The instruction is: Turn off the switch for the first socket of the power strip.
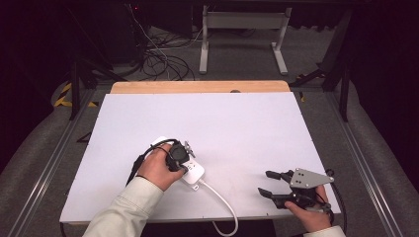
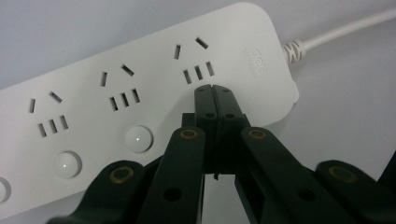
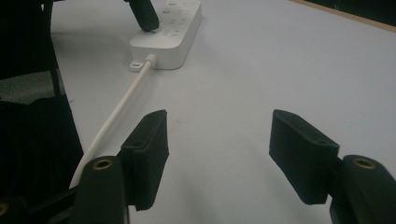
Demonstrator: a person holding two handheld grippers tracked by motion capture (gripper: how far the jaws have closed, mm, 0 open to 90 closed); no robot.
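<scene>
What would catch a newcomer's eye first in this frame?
Most striking is the white power strip near the front left of the white table, with the left claw shut and its tips down on the strip's face near the cord end, just below the last socket. Its white cord trails toward the table's front edge. At the front right, the right claw is held open over bare table, holding nothing.

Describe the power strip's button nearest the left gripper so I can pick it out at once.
On the white table, find the white power strip under the left gripper, whose jaws are shut. Its front edge carries round white buttons; the one meant sits just left of the jaw tips, below the middle socket group, the button closest to the cord end.
</scene>
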